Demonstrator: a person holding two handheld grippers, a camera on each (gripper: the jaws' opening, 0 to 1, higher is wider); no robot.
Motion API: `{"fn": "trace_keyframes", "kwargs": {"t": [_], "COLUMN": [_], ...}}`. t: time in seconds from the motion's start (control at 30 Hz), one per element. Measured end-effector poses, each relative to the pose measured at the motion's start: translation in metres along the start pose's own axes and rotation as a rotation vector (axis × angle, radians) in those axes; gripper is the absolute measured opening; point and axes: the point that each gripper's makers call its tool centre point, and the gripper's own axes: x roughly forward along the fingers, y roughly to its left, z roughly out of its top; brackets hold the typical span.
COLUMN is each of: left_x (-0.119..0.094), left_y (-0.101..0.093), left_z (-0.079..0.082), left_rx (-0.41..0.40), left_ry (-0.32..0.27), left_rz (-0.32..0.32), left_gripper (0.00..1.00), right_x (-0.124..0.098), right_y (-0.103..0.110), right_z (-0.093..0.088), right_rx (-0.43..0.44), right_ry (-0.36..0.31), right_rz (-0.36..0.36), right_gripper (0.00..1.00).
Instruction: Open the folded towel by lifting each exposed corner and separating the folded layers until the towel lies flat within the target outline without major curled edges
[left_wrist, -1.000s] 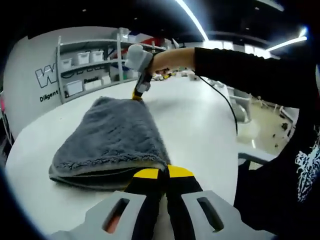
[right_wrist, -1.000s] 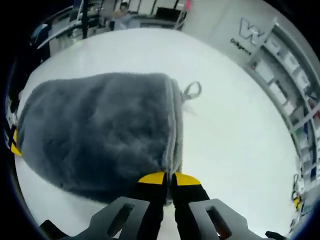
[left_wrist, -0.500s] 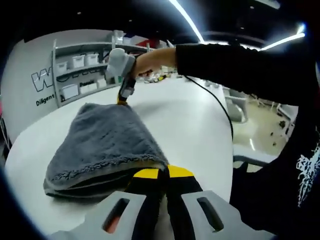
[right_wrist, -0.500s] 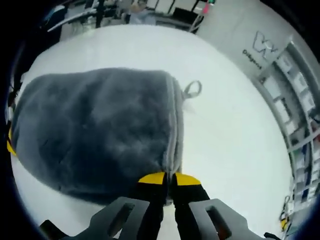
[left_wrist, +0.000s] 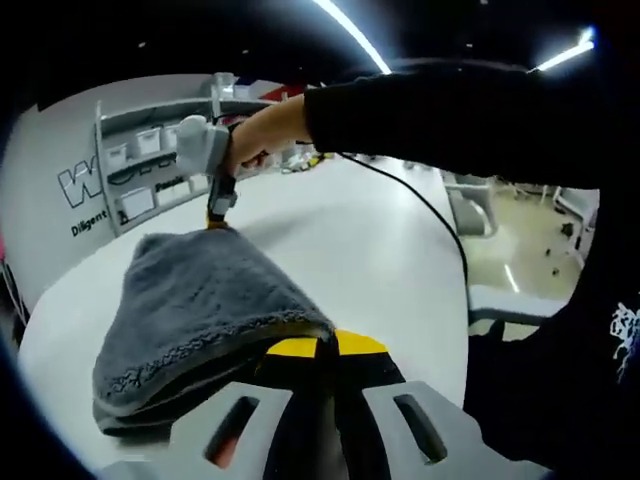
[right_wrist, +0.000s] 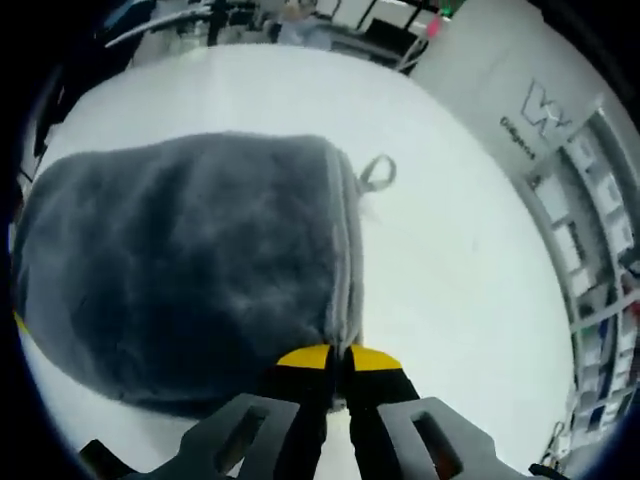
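Both grippers are clamping corners of the folded grey towel (right_wrist: 190, 250), which is resting on the white desk (right_wrist: 470, 270) well in from its edges. In the left gripper view the left gripper (left_wrist: 317, 347) is biting with its yellow-tipped jaws closed on the top layer at the near corner, and the right gripper (left_wrist: 217, 212) is pinching the far corner of the same layer, a hand (left_wrist: 262, 130) and dark sleeve (left_wrist: 450, 120) reaching in behind it. In the right gripper view the right gripper (right_wrist: 336, 357) is sitting with its jaws together on the seamed edge, with a small hanging loop (right_wrist: 377, 172) sticking out past that edge onto the desk. The step in hand is probably peeling the top layer back; doing it well likely means raising both corners together and level, holding only 1 layer in each grip, and carrying it over the fold rather than dragging the whole bundle. The towel's long axis is running from one gripper to the other along the held edge, the loop end pointing toward the shelves (left_wrist: 150, 160). I cannot tell where any target outline is lying on the desk.
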Motion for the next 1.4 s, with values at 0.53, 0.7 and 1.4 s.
{"fn": "trace_keyframes", "kwargs": {"t": [0.53, 0.7, 1.4], "left_x": [0.015, 0.019, 0.036], "left_y": [-0.007, -0.012, -0.02], "left_z": [0.008, 0.012, 0.021], "left_rx": [0.065, 0.076, 0.108], "left_ry": [-0.045, -0.066, -0.043], "left_rz": [0.05, 0.048, 0.033], "left_gripper": [0.02, 0.01, 0.01], "right_x": [0.01, 0.009, 0.02], "right_y": [0.011, 0.016, 0.025], "right_z": [0.024, 0.026, 0.048], "right_rx": [-0.045, -0.045, -0.126], "right_ry": [-0.036, -0.045, -0.038], "right_rz": [0.017, 0.022, 0.025], "right_gripper": [0.0, 0.0, 0.0]}}
